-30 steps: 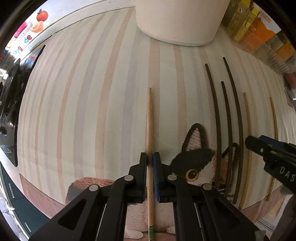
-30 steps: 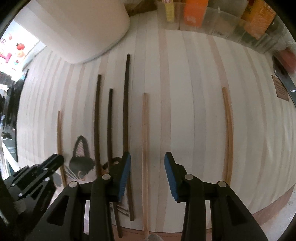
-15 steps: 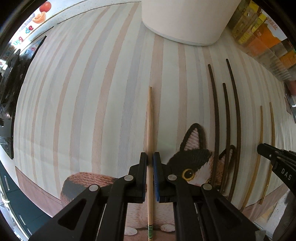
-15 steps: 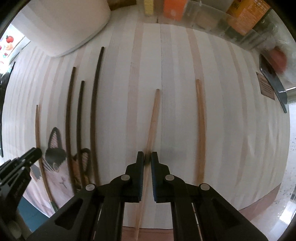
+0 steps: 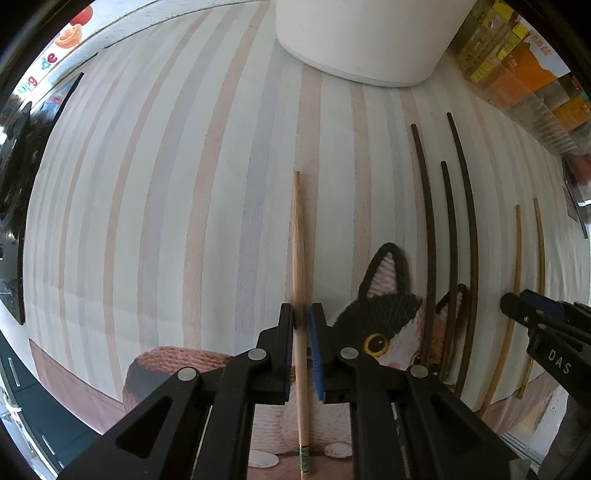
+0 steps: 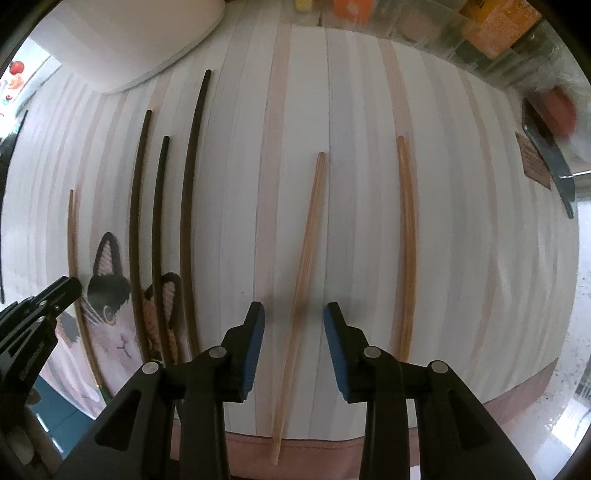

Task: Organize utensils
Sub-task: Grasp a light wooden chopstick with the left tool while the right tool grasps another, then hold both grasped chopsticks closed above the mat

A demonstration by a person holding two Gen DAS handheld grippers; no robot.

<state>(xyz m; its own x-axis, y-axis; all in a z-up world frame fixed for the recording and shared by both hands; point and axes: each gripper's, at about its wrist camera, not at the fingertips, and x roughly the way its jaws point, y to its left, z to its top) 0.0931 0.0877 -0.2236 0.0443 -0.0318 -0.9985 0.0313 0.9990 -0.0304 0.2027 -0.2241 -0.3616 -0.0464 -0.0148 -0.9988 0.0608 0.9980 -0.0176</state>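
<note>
My left gripper is shut on a light wooden chopstick with a green band at its near end, lying along the striped mat. My right gripper is open, its jaws either side of a light wooden chopstick that lies slightly slanted on the mat. A second light chopstick lies to its right. Three dark chopsticks lie to the left, also seen in the left wrist view. The two light chopsticks show far right there.
A striped mat with a cat picture covers the table. A white round container stands at the back. Clear boxes with orange and yellow packs line the back right. The mat's front edge is near.
My right gripper was open, shut on the light chopstick and shifted it right beside the other, and has now opened and let it go. My left gripper stays shut on its chopstick.
</note>
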